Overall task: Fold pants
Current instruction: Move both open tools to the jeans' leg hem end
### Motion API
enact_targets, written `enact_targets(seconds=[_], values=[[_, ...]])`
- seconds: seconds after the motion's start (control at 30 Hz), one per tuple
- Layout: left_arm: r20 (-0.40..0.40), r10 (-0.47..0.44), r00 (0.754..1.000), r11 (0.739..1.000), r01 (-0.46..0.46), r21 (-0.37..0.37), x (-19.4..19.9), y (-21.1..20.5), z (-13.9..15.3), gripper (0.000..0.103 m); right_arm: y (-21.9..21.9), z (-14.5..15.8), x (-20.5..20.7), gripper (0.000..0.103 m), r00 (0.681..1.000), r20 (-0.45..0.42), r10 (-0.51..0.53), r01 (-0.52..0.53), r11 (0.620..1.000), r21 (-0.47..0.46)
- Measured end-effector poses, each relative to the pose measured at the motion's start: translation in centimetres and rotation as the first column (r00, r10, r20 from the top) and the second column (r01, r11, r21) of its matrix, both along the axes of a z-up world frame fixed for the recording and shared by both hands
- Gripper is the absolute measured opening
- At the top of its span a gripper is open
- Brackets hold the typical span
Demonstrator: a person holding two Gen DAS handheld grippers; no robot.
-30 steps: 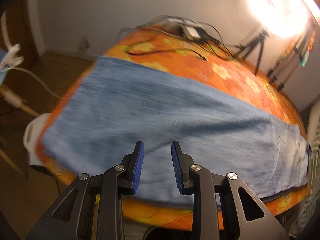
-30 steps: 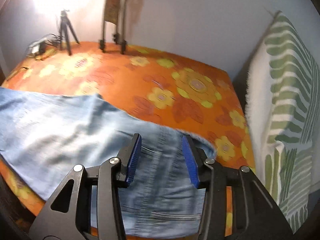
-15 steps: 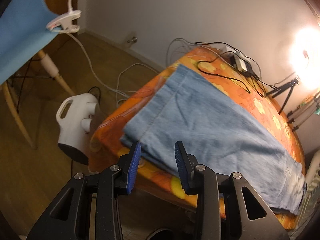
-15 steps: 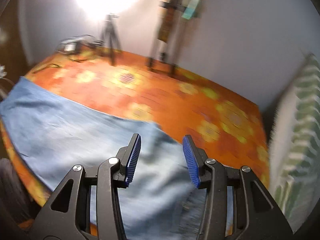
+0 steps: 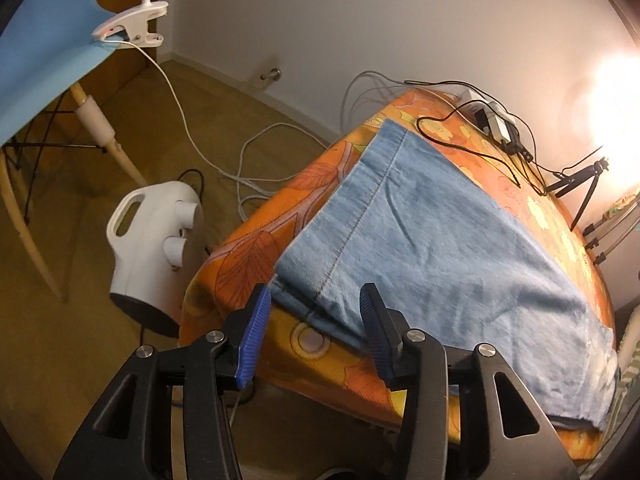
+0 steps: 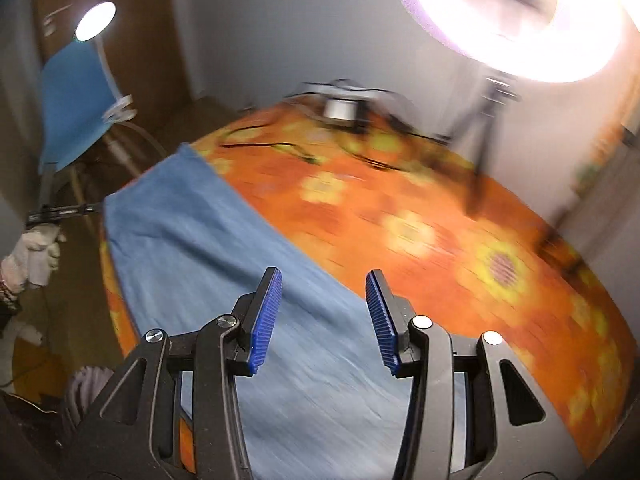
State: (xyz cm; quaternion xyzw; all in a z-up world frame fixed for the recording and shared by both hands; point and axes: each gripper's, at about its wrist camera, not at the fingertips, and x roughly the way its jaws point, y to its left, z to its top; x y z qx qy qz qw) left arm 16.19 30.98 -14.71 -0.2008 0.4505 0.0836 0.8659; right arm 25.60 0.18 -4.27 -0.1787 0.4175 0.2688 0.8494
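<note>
The pants (image 5: 432,248) – light blue denim, laid out long and flat – lie on a table covered with an orange flowered cloth (image 5: 256,240), running along the near edge of it, with the stitched hem end at the table's corner and a lower layer of the leg showing just under the top one there. The left gripper (image 5: 314,326) hangs above that hem corner, pointing steeply down; its blue-padded jaws are opening, and the corner of the fabric shows in the gap between them, though the pads do not press on it. The right gripper (image 6: 323,316) hovers over the middle stretch of the denim (image 6: 224,264), its jaws parted and nothing held between them; this view is smeared by motion. At the far side of the table sit a white power strip (image 5: 492,118) with black cables (image 5: 472,148) trailing across the cloth, and a small tripod (image 5: 584,180) under a glaring ring light (image 6: 516,16). On the wooden floor beside the table stands a white jug-shaped appliance (image 5: 154,248), near loose white cords (image 5: 256,168). A blue chair (image 5: 40,44) with a white clip lamp (image 5: 130,26) stands further off – and in the right wrist view a gloved hand (image 6: 34,250) grips a handle at the left edge.
</note>
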Motion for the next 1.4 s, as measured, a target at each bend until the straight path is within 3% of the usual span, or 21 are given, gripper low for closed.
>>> enact_targets(seconds=[0.23,0.33,0.6,0.83,0.93,1.1,1.4], values=[[0.042,0.057,0.997,0.998,-0.056,-0.021,-0.2,1.0,-1.4,0.045,13.0,-4.1,2.1,0.046,0.977,-0.115,0.178,-0.175,0.984,0.042],[0.07,0.079,0.994,0.995,-0.075,-0.062,-0.6,1.4,-1.8,0.045,18.3,-6.1,2.4,0.046,0.958,-0.167,0.232,-0.227,0.973,0.053],[0.122,0.114,0.986,0.987,-0.098,-0.127,-0.9,1.7,-2.0,0.044,29.6,-11.3,3.0,0.046,0.898,-0.33,0.29,-0.278,0.957,0.085],[0.177,0.144,0.974,0.98,-0.115,-0.164,-1.4,1.7,-2.2,0.018,35.0,-13.5,3.8,0.046,0.866,-0.427,0.258,-0.244,0.966,0.09],[0.215,0.136,0.967,0.982,-0.103,-0.156,-1.7,1.2,-1.7,0.012,37.2,-14.5,4.4,0.053,0.844,-0.483,0.232,-0.221,0.972,0.082],[0.25,0.086,0.964,0.992,-0.06,-0.108,-1.4,0.0,-0.6,0.011,40.3,-16.2,4.8,0.053,0.816,-0.542,0.198,-0.189,0.979,0.073],[0.274,0.014,0.962,0.998,0.002,-0.057,-1.4,-1.7,-0.1,0.011,43.5,-19.2,4.5,0.05,0.802,-0.589,0.103,-0.172,0.983,-0.062]])
